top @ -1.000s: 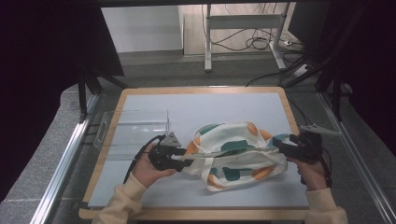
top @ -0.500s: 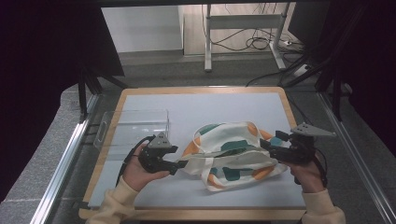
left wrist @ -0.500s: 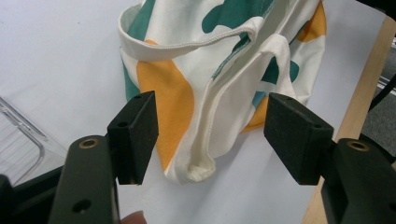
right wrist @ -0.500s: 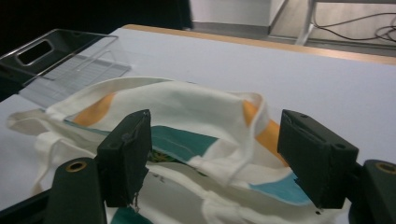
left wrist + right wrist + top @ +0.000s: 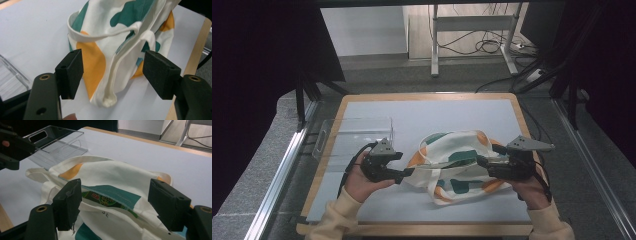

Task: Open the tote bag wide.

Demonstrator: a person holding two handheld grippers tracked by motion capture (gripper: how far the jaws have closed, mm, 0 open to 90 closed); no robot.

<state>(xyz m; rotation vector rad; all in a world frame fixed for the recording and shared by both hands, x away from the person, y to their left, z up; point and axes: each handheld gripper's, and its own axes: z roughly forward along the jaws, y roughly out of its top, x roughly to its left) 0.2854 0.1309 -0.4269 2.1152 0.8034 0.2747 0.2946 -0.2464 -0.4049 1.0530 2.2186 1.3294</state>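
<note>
A white cloth bag (image 5: 457,165) with green and orange patches lies bunched at the middle of the white mat. My left gripper (image 5: 408,172) is at the bag's left end. In the left gripper view it (image 5: 115,67) stands open, with a corner of the bag (image 5: 100,65) lying between the jaws, untouched. My right gripper (image 5: 482,162) is at the bag's right side. In the right gripper view it (image 5: 116,195) is open over the bag's mouth (image 5: 110,182), where a green printed packet (image 5: 105,200) shows inside.
A clear plastic tray (image 5: 352,137) sits on the left part of the mat (image 5: 462,112), just behind the left gripper; it also appears in the right gripper view (image 5: 57,142). The wooden board edge (image 5: 427,96) frames the mat. Metal rails run along both sides.
The right gripper has moved left, toward the bag's middle. The left gripper shifted slightly left. The bag now looks more bunched and raised.
</note>
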